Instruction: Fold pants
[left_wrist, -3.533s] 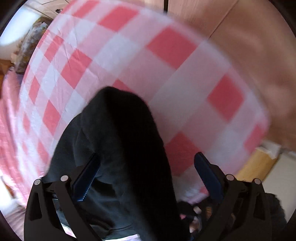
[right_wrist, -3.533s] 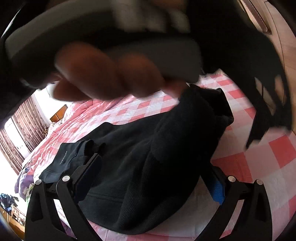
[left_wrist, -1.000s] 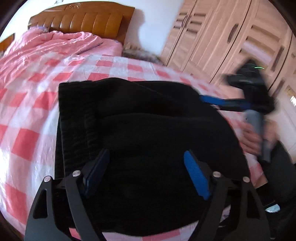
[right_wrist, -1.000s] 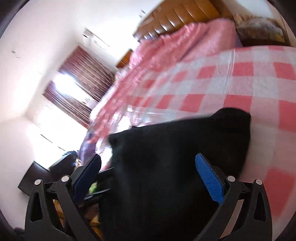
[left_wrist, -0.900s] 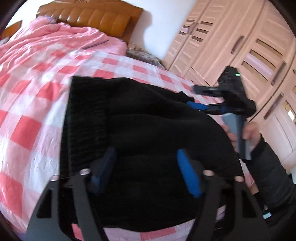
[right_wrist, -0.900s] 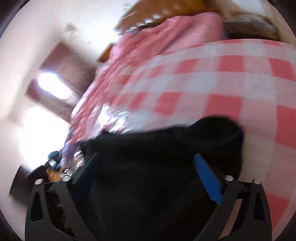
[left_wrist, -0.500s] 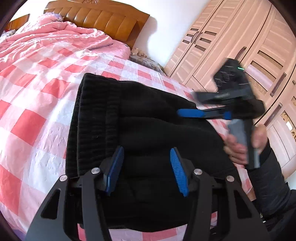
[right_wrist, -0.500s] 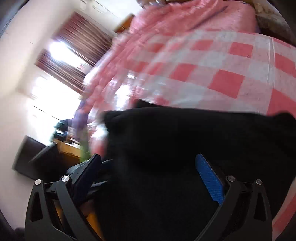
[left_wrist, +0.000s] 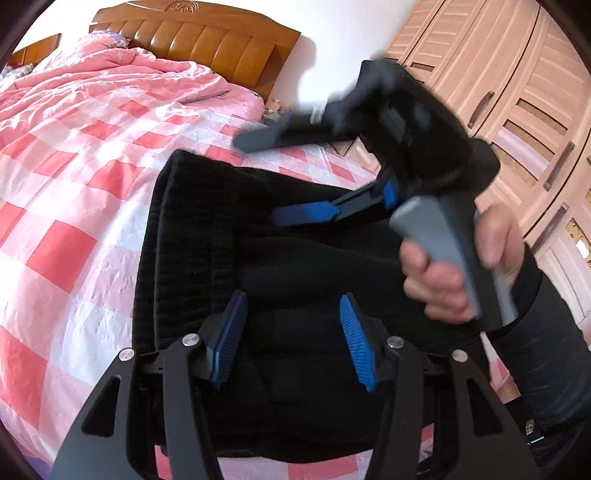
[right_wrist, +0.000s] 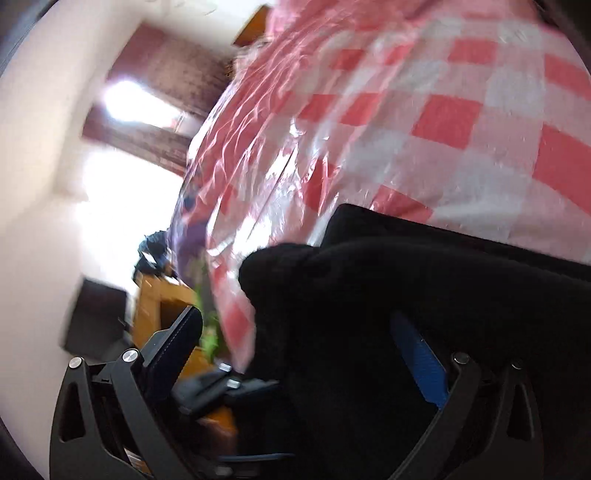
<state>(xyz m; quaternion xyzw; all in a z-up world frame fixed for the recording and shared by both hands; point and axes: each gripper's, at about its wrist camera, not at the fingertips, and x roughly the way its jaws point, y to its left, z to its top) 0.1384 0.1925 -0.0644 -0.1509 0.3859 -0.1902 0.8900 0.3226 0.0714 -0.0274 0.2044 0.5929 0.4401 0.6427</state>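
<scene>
The black pants (left_wrist: 229, 236) lie folded into a thick bundle on the pink-and-white checked bed cover (left_wrist: 74, 192). My left gripper (left_wrist: 291, 325) hovers just over the near end of the bundle, jaws partly open with nothing between them. My right gripper (left_wrist: 280, 177) shows in the left wrist view, held in a hand (left_wrist: 439, 273) above the bundle's right side, jaws wide open. In the right wrist view the right gripper (right_wrist: 295, 332) is open over the pants (right_wrist: 424, 295) at the bed edge.
A wooden headboard (left_wrist: 207, 48) and pink quilt (left_wrist: 96, 85) lie at the far end. Wooden wardrobe doors (left_wrist: 517, 103) stand on the right. In the right wrist view a bright window with dark curtains (right_wrist: 147, 110) and yellow furniture (right_wrist: 155, 306) sit beyond the bed.
My left gripper's jaws have narrowed over the bundle. My right gripper has swung up and across over the pants, staying open.
</scene>
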